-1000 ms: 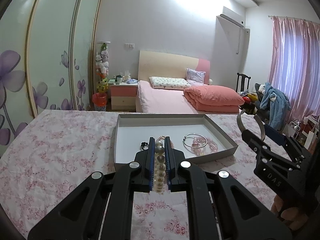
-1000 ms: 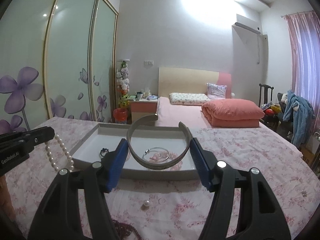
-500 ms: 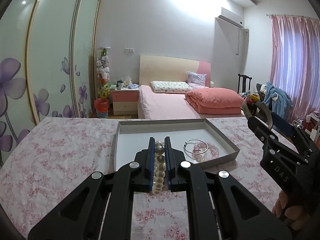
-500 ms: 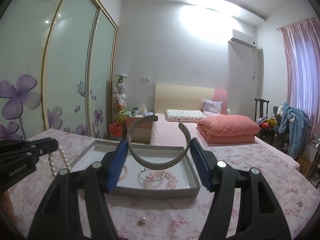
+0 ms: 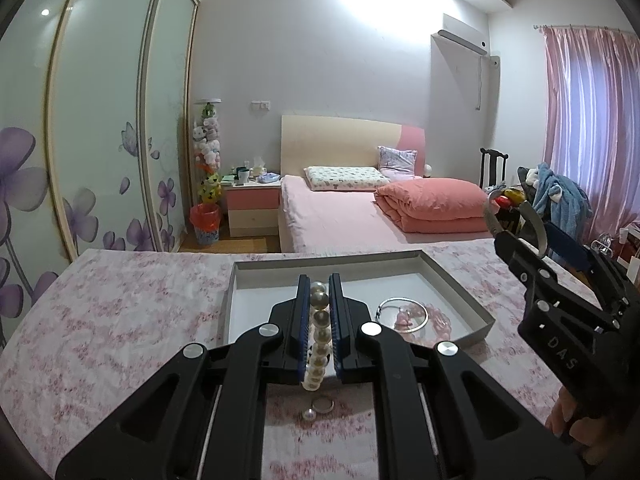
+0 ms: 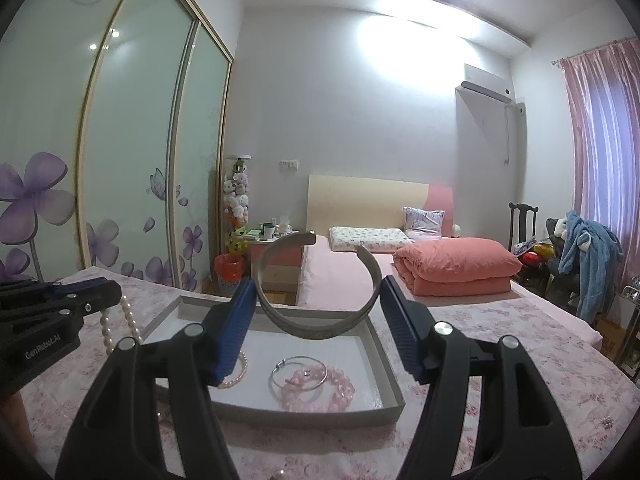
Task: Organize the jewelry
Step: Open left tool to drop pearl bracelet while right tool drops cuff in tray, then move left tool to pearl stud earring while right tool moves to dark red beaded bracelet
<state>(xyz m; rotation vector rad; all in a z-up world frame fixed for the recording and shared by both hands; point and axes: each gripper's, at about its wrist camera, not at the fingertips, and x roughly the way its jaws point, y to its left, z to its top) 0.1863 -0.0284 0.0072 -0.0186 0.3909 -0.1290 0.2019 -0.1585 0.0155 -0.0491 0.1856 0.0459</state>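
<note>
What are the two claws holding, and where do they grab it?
The left claw pinches a pearl strand along its length, beads between the pads. The right claw holds an open silver cuff bangle by its two outer sides.

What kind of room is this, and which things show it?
A home bedroom, most likely: a bed with a pillow and folded quilt, a nightstand beside it, and a sliding-door wardrobe along the left wall.

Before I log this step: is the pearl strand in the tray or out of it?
Out. The pearl strand is clamped in the left gripper, hanging above the cloth short of the tray.
</note>
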